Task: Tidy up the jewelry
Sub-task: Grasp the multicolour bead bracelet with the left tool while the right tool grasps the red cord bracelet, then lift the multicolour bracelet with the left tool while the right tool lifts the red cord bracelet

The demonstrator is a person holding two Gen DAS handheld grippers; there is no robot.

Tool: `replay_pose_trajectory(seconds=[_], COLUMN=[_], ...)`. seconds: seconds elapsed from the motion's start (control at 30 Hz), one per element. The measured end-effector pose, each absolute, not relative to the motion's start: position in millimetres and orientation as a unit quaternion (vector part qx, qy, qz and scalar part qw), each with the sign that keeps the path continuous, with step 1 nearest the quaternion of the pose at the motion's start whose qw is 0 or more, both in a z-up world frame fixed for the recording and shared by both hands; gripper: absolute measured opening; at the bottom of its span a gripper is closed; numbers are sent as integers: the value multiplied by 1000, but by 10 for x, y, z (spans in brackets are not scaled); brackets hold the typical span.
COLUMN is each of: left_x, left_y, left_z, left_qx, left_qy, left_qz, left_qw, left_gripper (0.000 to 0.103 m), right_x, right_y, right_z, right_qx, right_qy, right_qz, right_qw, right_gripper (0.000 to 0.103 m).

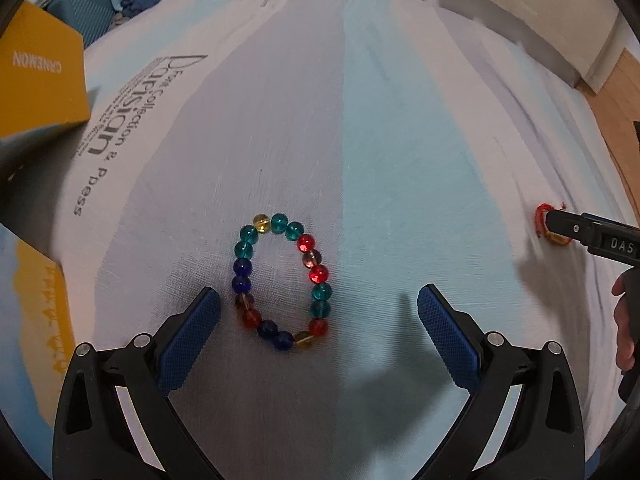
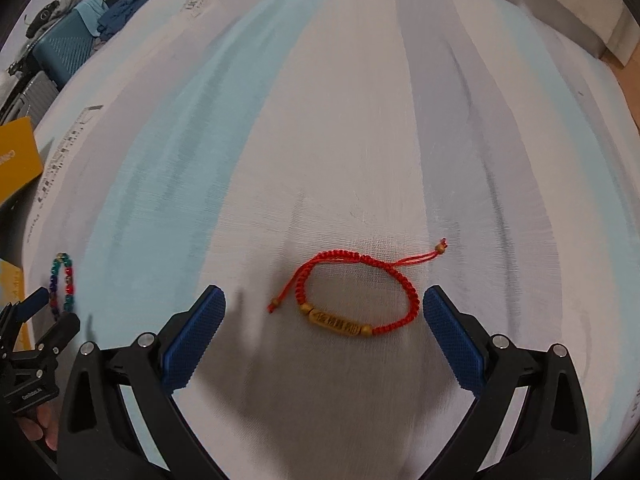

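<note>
The left gripper [image 1: 319,312] is wide open, with the round glass bead bracelet [image 1: 282,281] toward its 9 o'clock finger. The right gripper [image 2: 323,314] is wide open around the red woven cord bracelet [image 2: 357,295]. On the striped bedsheet [image 1: 400,160], beads might roll away, and fingers could pinch cloth.

Left wrist view. Left gripper [image 1: 319,304], lower frame, jaws spread wide; blue textured pads [image 1: 188,344] flank the beaded bracelet [image 1: 282,280], a closed oval of teal, blue, red and amber beads lying flat on the striped sheet [image 1: 360,120], nearer the left pad. Right edge: right gripper [image 1: 554,222] over a red cord bracelet [image 1: 541,218], its grip state unclear. Upper left: yellow box [image 1: 40,76]
</note>
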State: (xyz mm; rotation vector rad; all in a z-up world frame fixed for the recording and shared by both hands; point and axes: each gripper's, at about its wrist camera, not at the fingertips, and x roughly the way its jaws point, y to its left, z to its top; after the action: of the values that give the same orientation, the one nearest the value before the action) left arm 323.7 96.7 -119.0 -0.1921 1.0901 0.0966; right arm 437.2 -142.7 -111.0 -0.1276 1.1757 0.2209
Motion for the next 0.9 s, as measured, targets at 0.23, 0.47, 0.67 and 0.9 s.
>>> replay_pose_trajectory(seconds=[0.23,0.47,0.67,0.9], left_x=[3250,3192,3167,3097], left_y=[984,1055,1065,1034], left_z=[-1261,-1219,-1150,-989], left_qx=[-77,-81,-93,-90], left_qy=[508,501,514,505], left_qz=[55,67,49,45], left_qw=[856,859,851,857], left_gripper=[79,50,18,8], right_x=[4492,4467,4418,4287], right_y=[-1487,-1510,-1570,-1639], right_z=[-1351,-1354,-1253,-1082], right_qx=[-52,-64,-67,-50], right_qy=[567,560,559,552], right_qz=[93,105,110,116], right_qw=[817,819,819,824], right_gripper=[83,30,6,6])
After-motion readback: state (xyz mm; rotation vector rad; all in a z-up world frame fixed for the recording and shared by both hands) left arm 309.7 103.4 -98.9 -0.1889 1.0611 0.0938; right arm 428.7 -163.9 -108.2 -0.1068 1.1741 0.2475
